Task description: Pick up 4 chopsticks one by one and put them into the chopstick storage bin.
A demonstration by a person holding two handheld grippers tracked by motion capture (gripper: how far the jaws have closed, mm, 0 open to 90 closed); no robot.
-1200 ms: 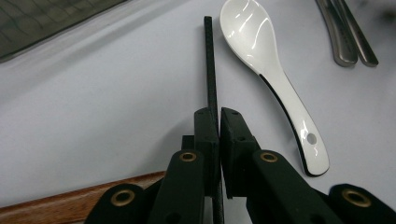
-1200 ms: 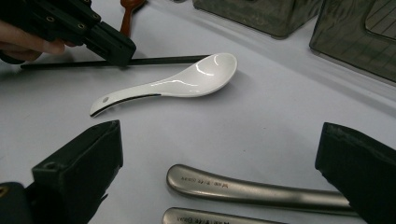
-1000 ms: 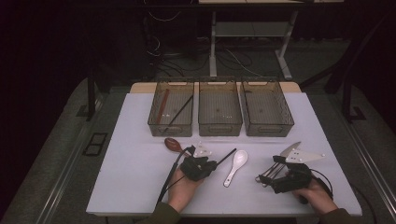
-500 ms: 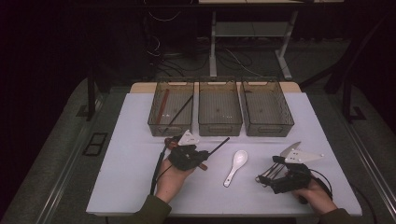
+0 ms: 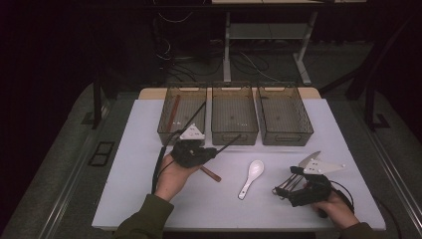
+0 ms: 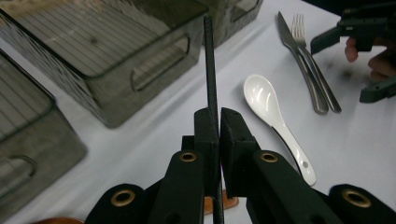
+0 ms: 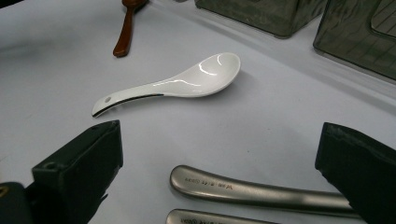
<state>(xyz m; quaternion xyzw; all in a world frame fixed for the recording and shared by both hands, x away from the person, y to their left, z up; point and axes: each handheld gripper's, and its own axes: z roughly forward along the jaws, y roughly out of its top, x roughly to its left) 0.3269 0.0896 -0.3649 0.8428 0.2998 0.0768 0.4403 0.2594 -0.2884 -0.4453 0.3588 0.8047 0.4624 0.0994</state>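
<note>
My left gripper (image 5: 213,151) (image 6: 218,116) is shut on a thin black chopstick (image 5: 230,143) (image 6: 210,65), held above the table just in front of the left and middle bins. A white ceramic spoon (image 5: 252,177) (image 6: 275,112) (image 7: 187,84) lies mid-table. My right gripper (image 5: 286,188) (image 7: 219,140) rests low at the front right, open, its jaws on either side of the steel handles of a knife and fork (image 5: 288,182) (image 6: 308,60) (image 7: 252,189). A brown wooden spoon (image 5: 211,174) (image 7: 123,37) lies partly under my left hand.
Three smoky plastic bins stand in a row at the back: left bin (image 5: 169,130) with a brown stick and a black chopstick in it, middle bin (image 5: 234,132), right bin (image 5: 286,134). The white table's edge (image 5: 239,226) is near.
My left gripper, shut on the black chopstick, has moved away from me and a little left toward the bins. The right gripper has stayed still.
</note>
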